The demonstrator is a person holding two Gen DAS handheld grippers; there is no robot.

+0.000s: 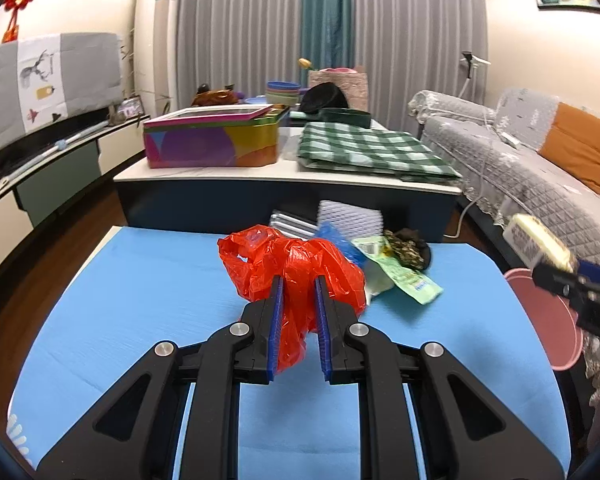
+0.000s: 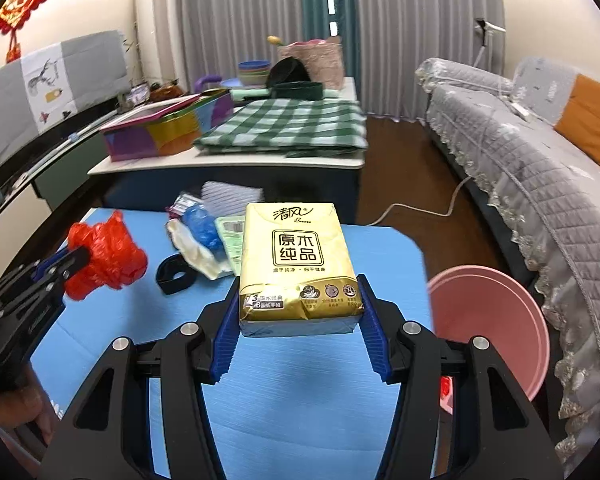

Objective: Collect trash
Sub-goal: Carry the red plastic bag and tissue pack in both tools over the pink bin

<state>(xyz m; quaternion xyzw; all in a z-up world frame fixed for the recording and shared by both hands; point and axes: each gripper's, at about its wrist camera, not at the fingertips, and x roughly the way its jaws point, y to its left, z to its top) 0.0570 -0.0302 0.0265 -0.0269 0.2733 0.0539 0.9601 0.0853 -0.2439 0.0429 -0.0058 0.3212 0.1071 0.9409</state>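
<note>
My left gripper (image 1: 299, 286) is shut on a crumpled red plastic bag (image 1: 296, 268) and holds it over the blue table (image 1: 140, 280). It shows in the right wrist view too, bag (image 2: 104, 252) at the left. My right gripper (image 2: 298, 284) is shut on a gold tissue pack (image 2: 296, 268), held above the table near its right edge; the pack also shows in the left wrist view (image 1: 538, 242). A pink bin (image 2: 496, 320) stands on the floor to the right, below the table edge. More trash lies at the table's far side: a blue wrapper (image 2: 202, 226), a green packet (image 1: 408, 276), a white wrapper (image 2: 194, 252).
A black roll (image 2: 174, 274) lies on the table. A dark patterned bundle (image 1: 408, 250) sits by the green packet. Behind stands a coffee table (image 1: 284, 176) with a colourful box (image 1: 212, 136) and checked cloth (image 1: 368, 148). A grey sofa (image 2: 540, 160) runs along the right.
</note>
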